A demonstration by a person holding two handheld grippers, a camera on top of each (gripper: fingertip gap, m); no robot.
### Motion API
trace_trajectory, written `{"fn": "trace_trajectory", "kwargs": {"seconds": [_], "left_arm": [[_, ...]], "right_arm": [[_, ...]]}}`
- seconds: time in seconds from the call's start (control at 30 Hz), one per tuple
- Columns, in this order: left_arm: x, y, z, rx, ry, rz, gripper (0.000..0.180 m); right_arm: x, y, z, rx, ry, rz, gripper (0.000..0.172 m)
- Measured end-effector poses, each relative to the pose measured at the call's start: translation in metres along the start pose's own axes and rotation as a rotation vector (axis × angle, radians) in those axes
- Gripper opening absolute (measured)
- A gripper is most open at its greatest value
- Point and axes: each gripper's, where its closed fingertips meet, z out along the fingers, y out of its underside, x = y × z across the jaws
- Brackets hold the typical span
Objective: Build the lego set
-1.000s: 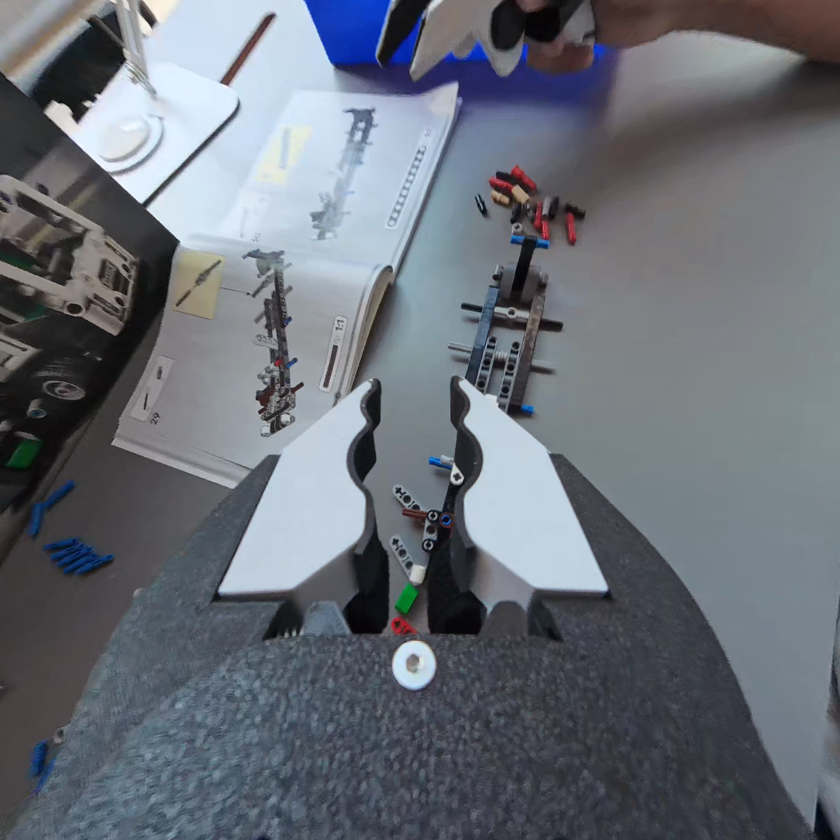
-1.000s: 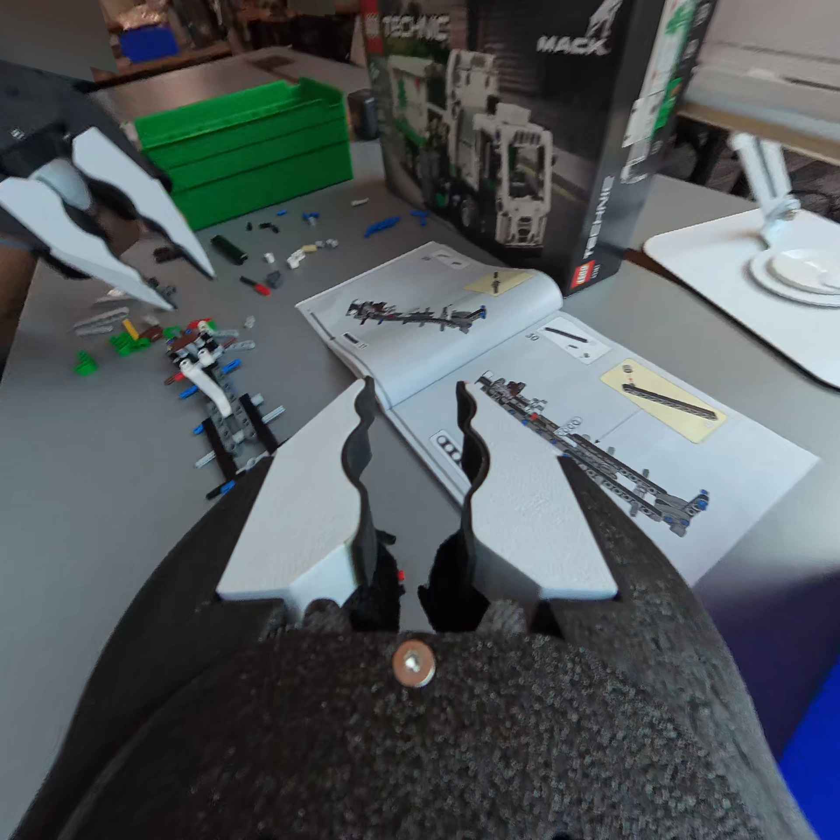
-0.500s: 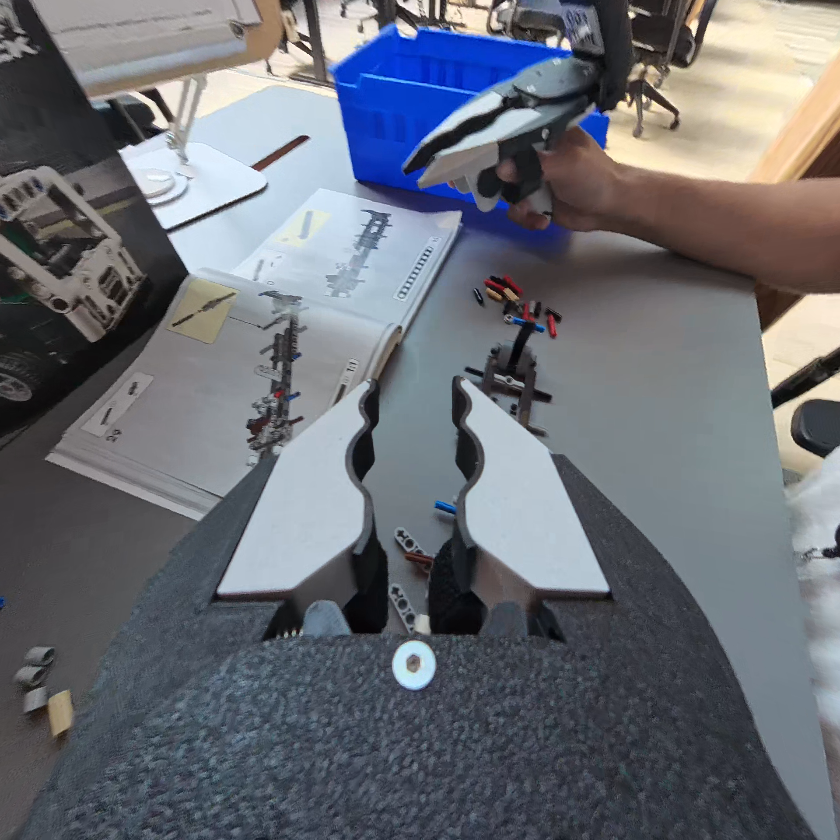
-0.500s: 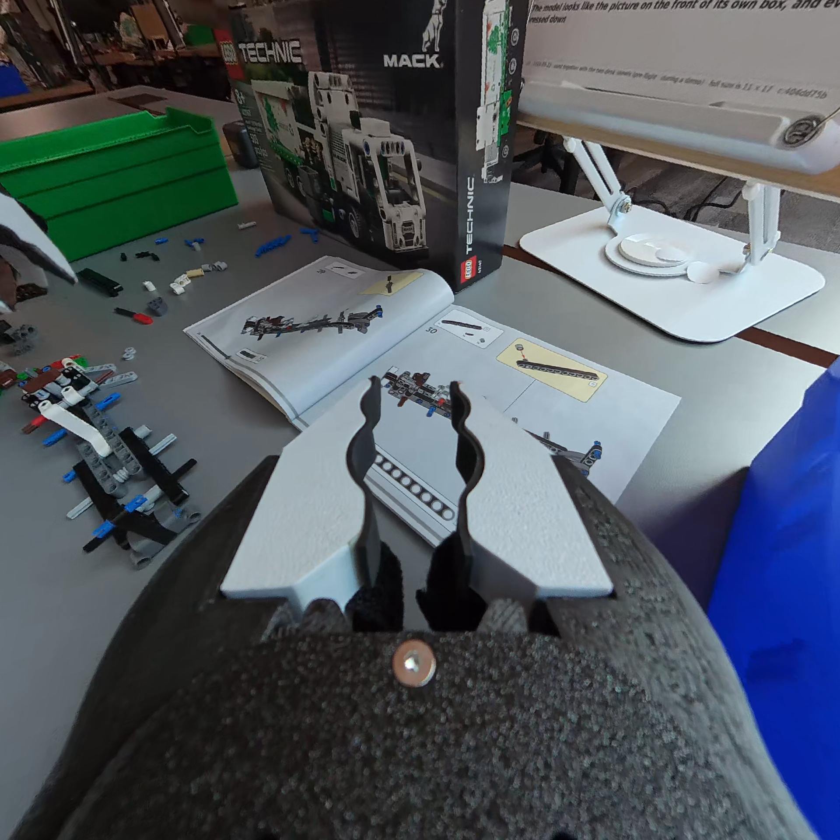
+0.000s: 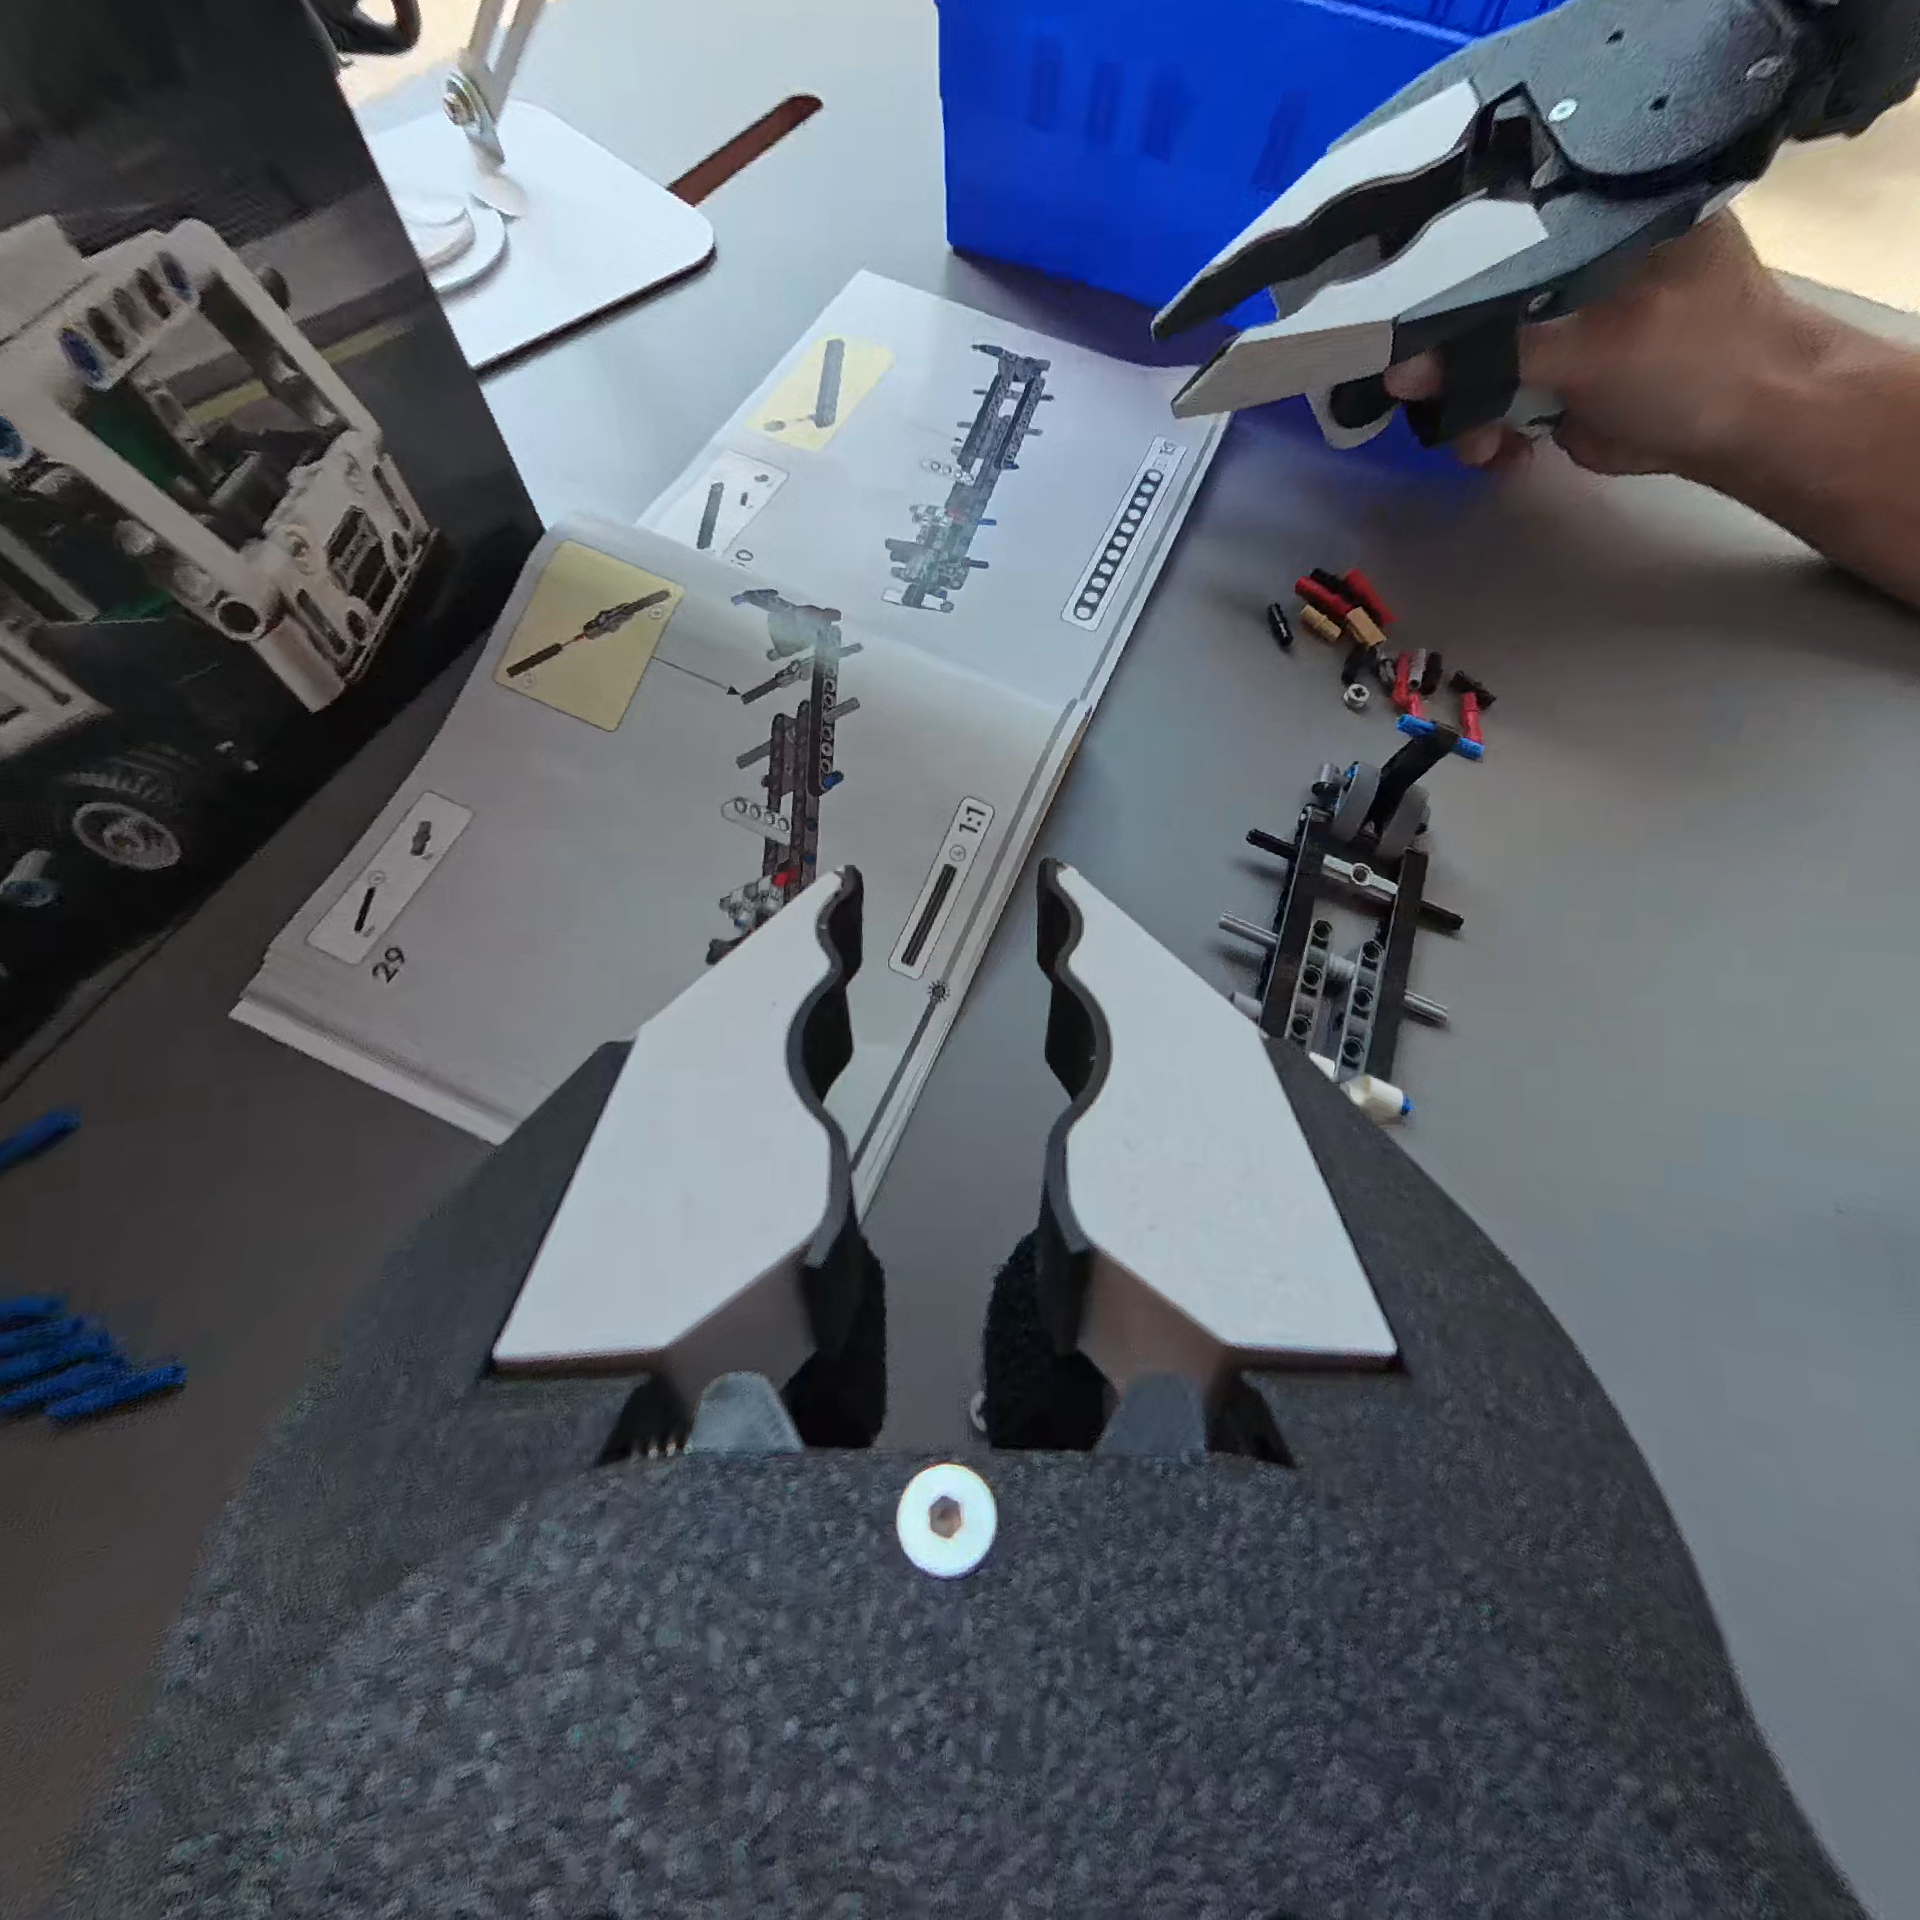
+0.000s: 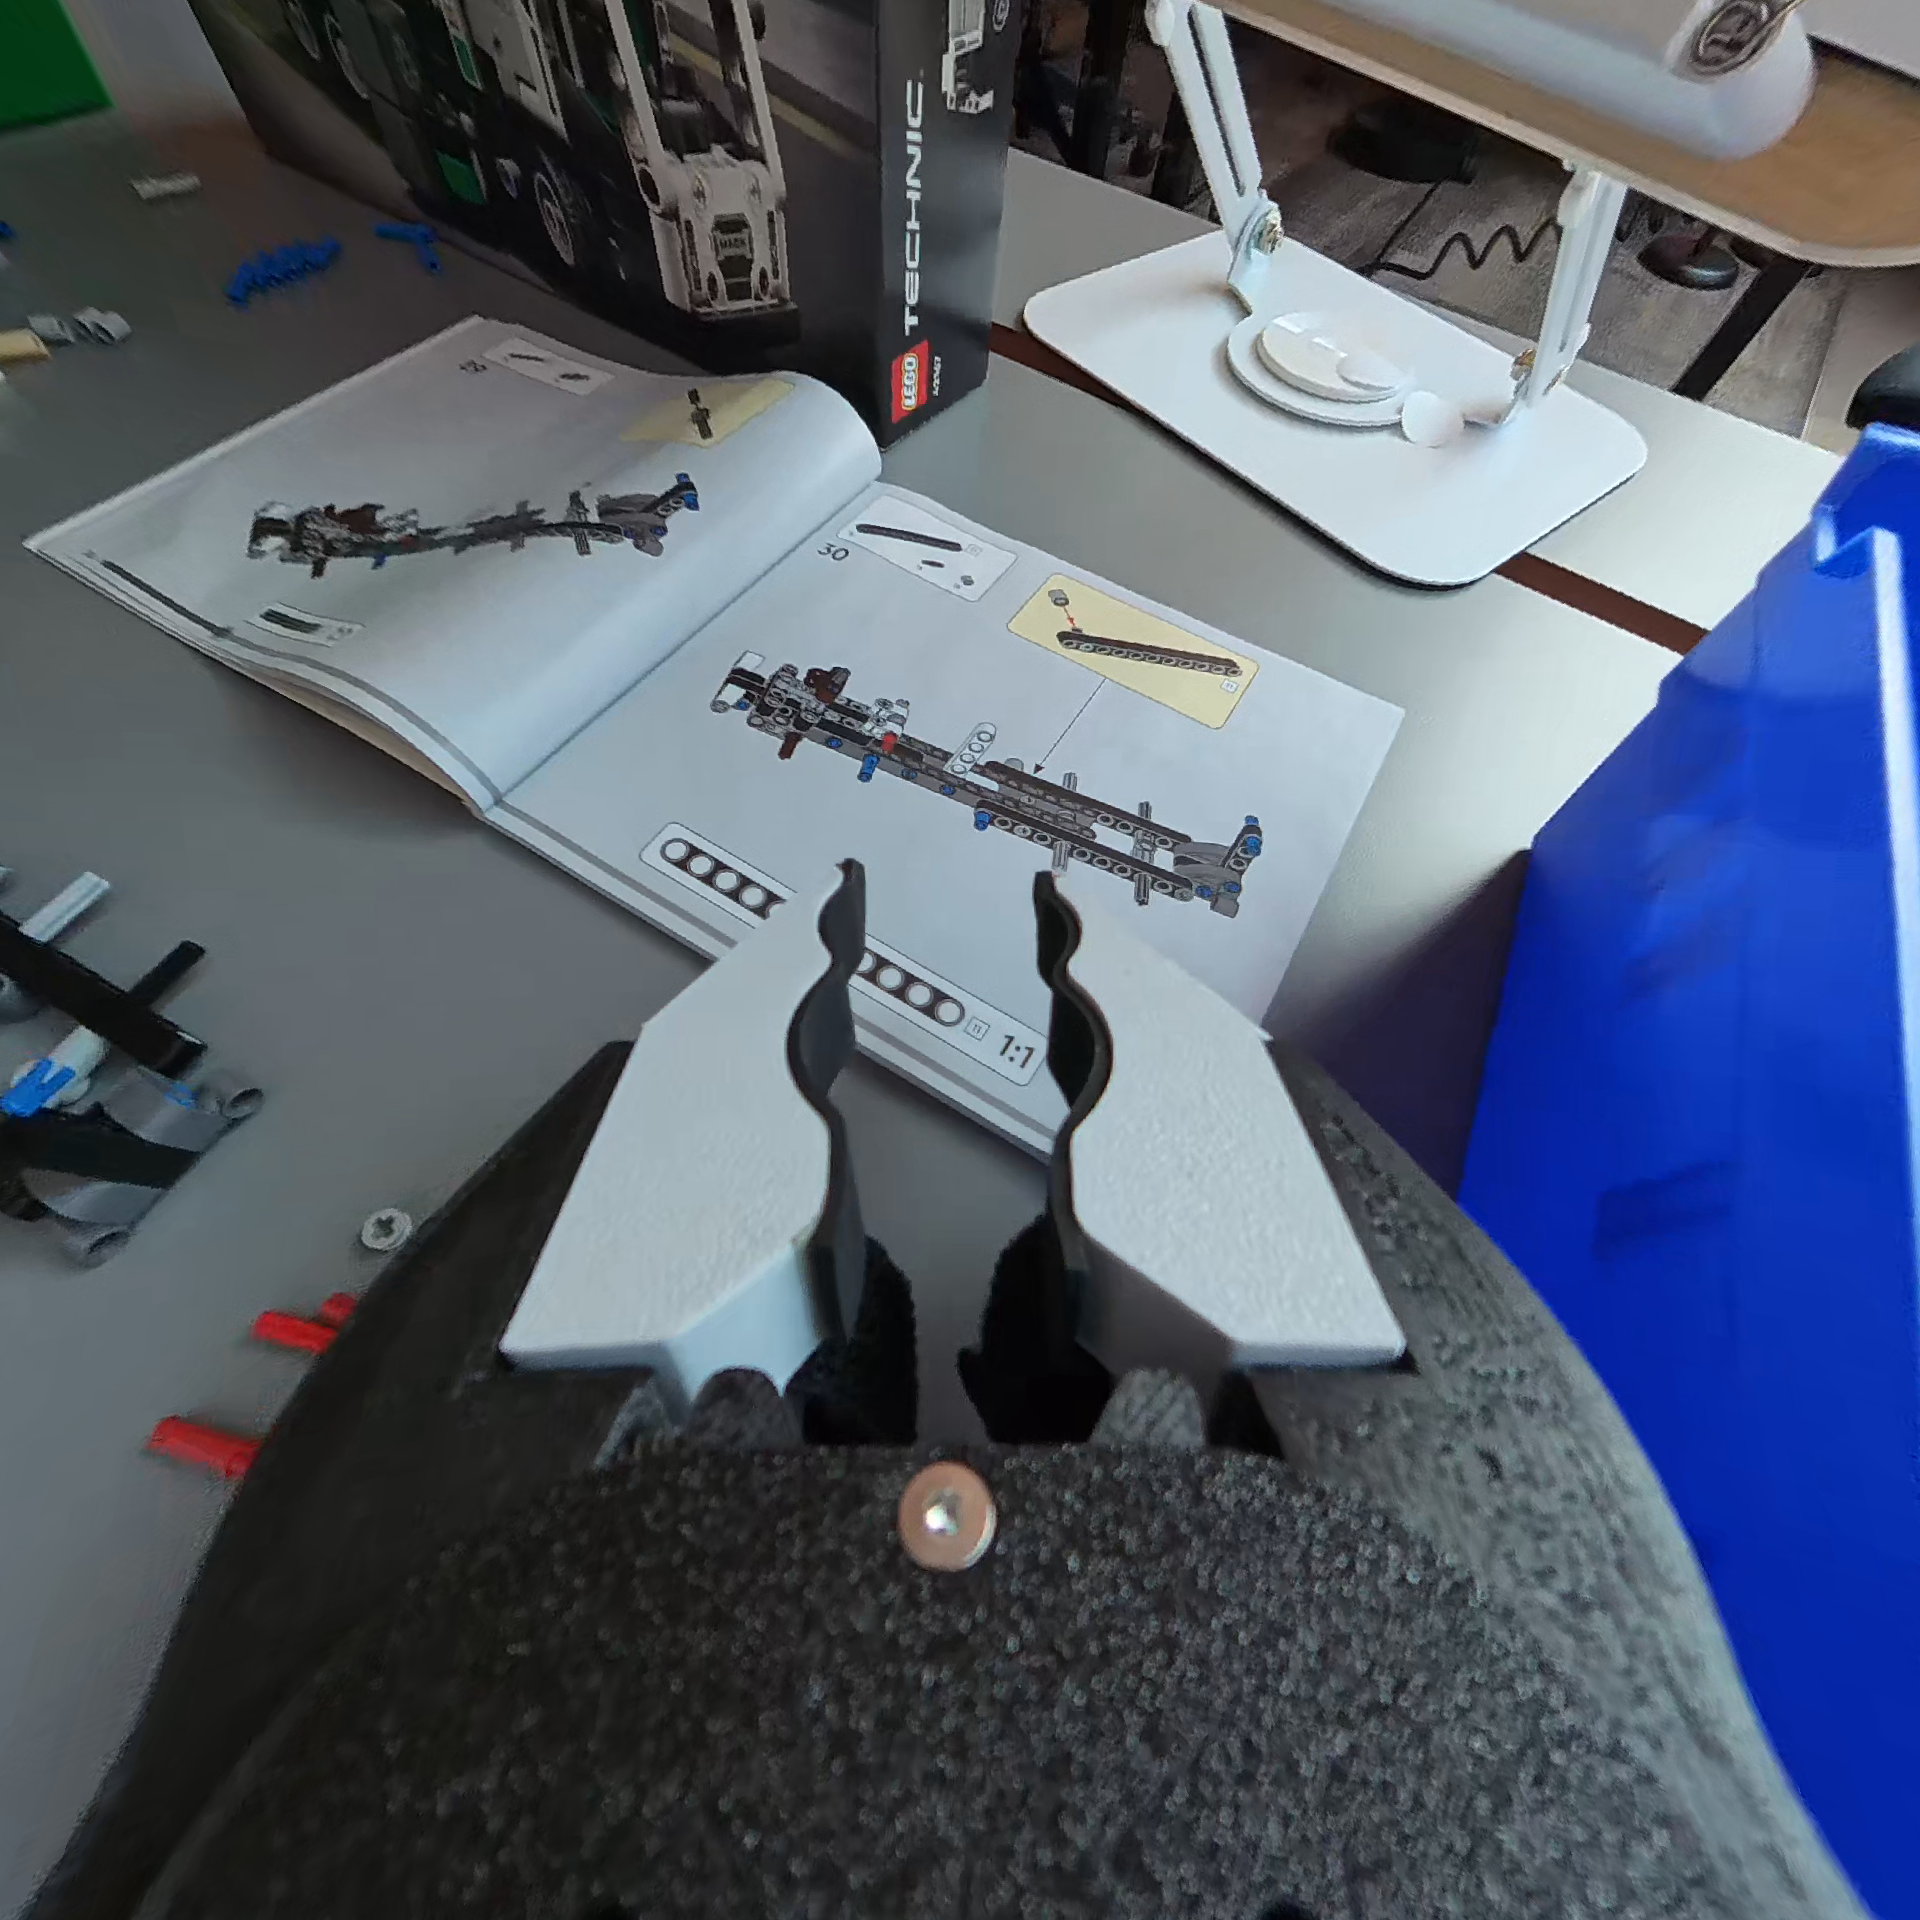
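Both my grippers were released and held nothing. My left gripper point(image 5: 948, 904) hovered over the near edge of the open instruction booklet point(image 5: 623, 831), its jaws apart above the page. My right gripper point(image 6: 945, 883) hung over the booklet's other page, just beside the blue bin point(image 6: 1714, 1039). I judged that a careless drop could crease the paper or knock the bin. The half-built black frame point(image 5: 1340, 925) lay near the left gripper's right finger point(image 5: 1174, 1039), apart from it, with loose red pins point(image 5: 1392, 644) beyond.
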Motion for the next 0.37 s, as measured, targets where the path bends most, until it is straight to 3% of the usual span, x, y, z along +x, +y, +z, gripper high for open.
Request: {"fn": "trace_trajectory", "kwargs": {"seconds": [0.03, 0.27, 0.37], "left_arm": [[0.0, -0.004, 0.01, -0.039, 0.005, 0.015, 0.035], [0.014, -0.03, 0.115, -0.296, 0.068, 0.345, 0.059], [0.027, -0.038, 0.152, -0.325, 0.173, 0.364, 0.072]], "right_arm": [[0.0, 0.001, 0.001, -0.013, 0.006, -0.012, 0.033], [-0.003, 0.011, 0.001, -0.052, -0.025, -0.002, 0.033], [-0.005, 0.013, -0.006, -0.047, -0.061, 0.056, 0.033]]}}
